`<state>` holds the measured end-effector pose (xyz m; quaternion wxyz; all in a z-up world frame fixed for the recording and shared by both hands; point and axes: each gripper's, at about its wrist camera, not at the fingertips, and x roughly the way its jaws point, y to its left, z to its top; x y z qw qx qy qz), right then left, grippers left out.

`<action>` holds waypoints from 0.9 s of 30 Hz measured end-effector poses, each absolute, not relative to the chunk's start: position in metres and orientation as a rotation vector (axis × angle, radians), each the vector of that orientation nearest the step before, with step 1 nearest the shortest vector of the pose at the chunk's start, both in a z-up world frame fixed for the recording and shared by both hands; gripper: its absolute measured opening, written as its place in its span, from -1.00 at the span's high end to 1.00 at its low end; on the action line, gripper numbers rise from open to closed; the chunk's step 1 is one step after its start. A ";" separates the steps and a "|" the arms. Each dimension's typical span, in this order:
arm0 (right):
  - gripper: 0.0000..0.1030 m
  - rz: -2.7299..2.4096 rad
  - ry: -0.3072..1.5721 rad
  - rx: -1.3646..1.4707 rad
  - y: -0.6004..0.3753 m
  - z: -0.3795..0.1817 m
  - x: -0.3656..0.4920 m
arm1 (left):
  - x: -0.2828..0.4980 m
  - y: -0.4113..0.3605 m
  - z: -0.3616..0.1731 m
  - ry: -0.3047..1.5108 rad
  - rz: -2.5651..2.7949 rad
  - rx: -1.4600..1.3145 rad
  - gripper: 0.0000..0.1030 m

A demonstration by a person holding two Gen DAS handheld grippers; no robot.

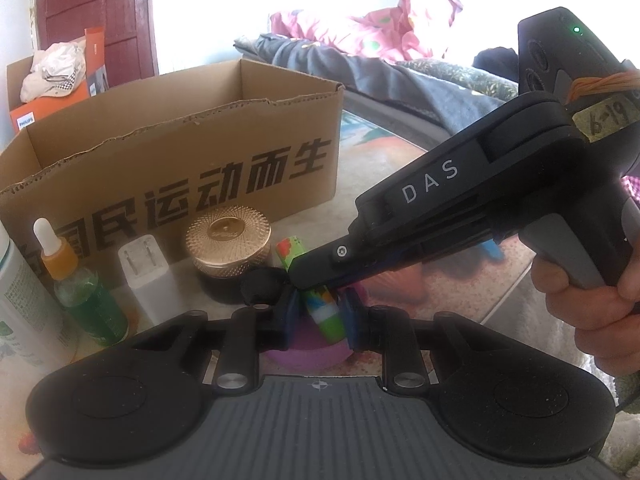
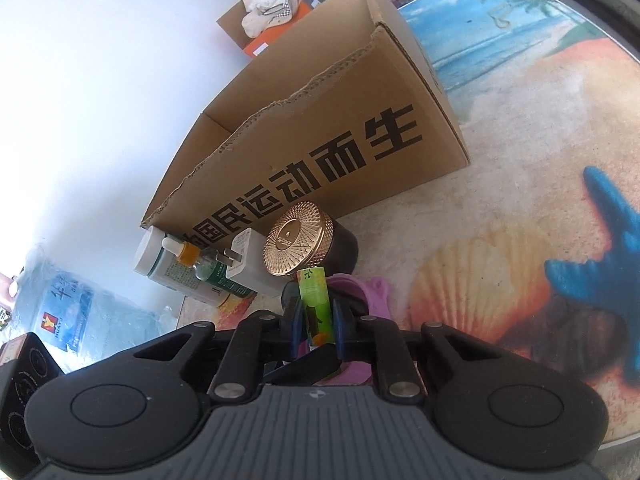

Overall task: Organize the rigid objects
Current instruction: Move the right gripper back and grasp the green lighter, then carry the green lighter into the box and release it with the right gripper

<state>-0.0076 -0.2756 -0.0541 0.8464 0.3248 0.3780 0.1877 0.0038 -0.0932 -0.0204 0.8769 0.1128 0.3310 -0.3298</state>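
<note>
A small green patterned tube (image 1: pixel 325 307) is held between the fingers of both grippers, above a purple object (image 1: pixel 308 354). My left gripper (image 1: pixel 320 314) is shut on the tube's lower part. My right gripper (image 2: pixel 318 316) comes in from the right, shown in the left wrist view (image 1: pixel 320 268), and is shut on the same tube (image 2: pixel 316 300). An open cardboard box (image 1: pixel 180 152) with black characters stands behind; it also shows in the right wrist view (image 2: pixel 320 128).
In front of the box stand a gold-lidded jar (image 1: pixel 228 242), a white charger plug (image 1: pixel 150 276), a green dropper bottle (image 1: pixel 86 296) and a white bottle (image 1: pixel 20 304). The table has a beach-print cover (image 2: pixel 520 200). Bedding (image 1: pixel 380 40) lies beyond.
</note>
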 end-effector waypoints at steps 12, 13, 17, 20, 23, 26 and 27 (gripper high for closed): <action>0.68 0.400 0.765 0.657 -0.270 -0.045 -0.016 | 0.002 -0.093 -0.014 0.676 -0.650 0.250 0.65; 0.68 0.403 0.757 0.653 -0.269 -0.043 -0.018 | 0.001 -0.091 -0.011 0.670 -0.648 0.246 0.65; 0.67 0.413 0.725 0.625 -0.266 -0.024 -0.022 | -0.003 -0.086 0.005 0.636 -0.639 0.236 0.65; 0.67 0.444 0.691 0.597 -0.263 0.000 -0.022 | -0.002 -0.080 0.028 0.617 -0.617 0.217 0.65; 0.67 0.495 0.632 0.564 -0.258 0.030 -0.018 | 0.002 -0.070 0.058 0.580 -0.583 0.184 0.65; 0.67 0.556 0.588 0.543 -0.253 0.058 -0.004 | 0.013 -0.060 0.085 0.558 -0.548 0.153 0.65; 0.67 0.573 0.580 0.535 -0.251 0.067 0.002 | 0.019 -0.056 0.092 0.556 -0.539 0.143 0.65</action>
